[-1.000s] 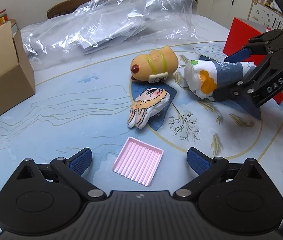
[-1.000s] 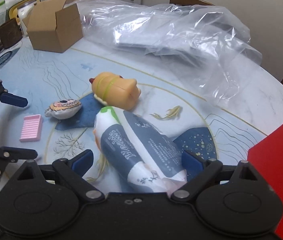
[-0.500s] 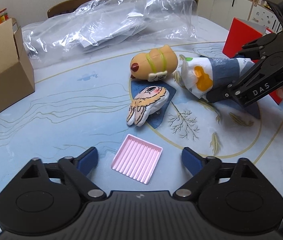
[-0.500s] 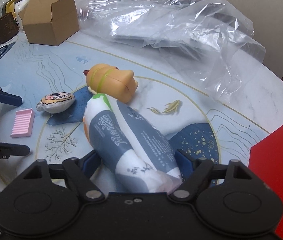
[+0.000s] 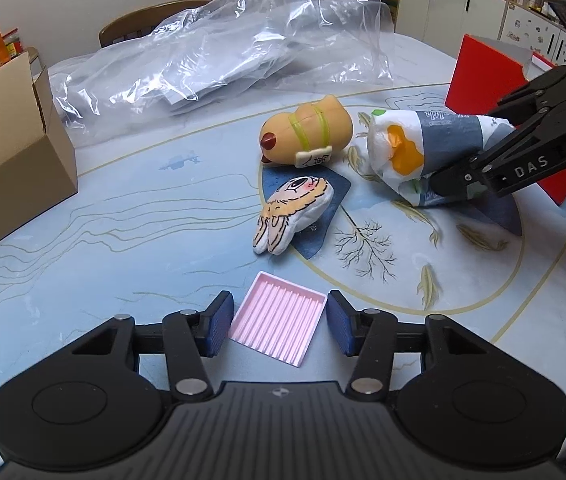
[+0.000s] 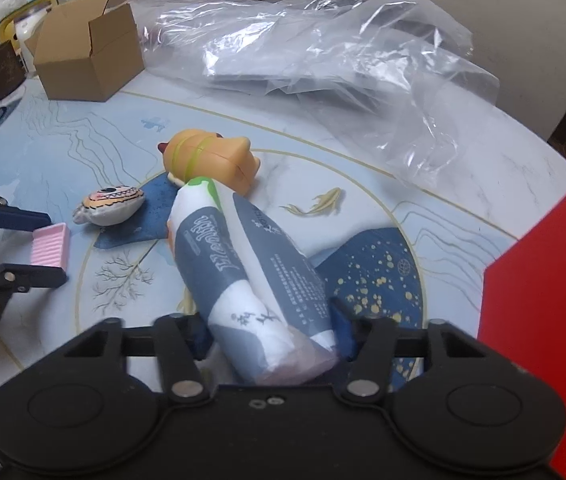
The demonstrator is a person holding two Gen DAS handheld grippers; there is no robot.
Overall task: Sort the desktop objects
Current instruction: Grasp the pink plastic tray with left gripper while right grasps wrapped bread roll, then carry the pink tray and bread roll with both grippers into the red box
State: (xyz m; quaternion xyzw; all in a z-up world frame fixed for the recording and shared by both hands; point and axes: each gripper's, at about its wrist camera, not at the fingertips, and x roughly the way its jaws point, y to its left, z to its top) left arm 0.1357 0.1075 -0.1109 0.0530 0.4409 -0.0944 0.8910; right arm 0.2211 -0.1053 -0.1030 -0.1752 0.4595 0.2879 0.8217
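Observation:
A pink ribbed tray lies on the table between the pads of my left gripper; the jaws have narrowed around it, with small gaps still showing at each side. It also shows in the right wrist view. My right gripper is shut on the rear end of a grey-and-white soft packet, which lies on the table; it also shows in the left wrist view. A tan capybara toy and a small flat rabbit plush lie mid-table.
A cardboard box stands at the left. A big crumpled clear plastic bag covers the far side. A red box stands at the right, close behind my right gripper. The table edge curves at the right.
My left gripper has moved forward and its jaws have closed in around the pink tray. My right gripper has closed onto the packet.

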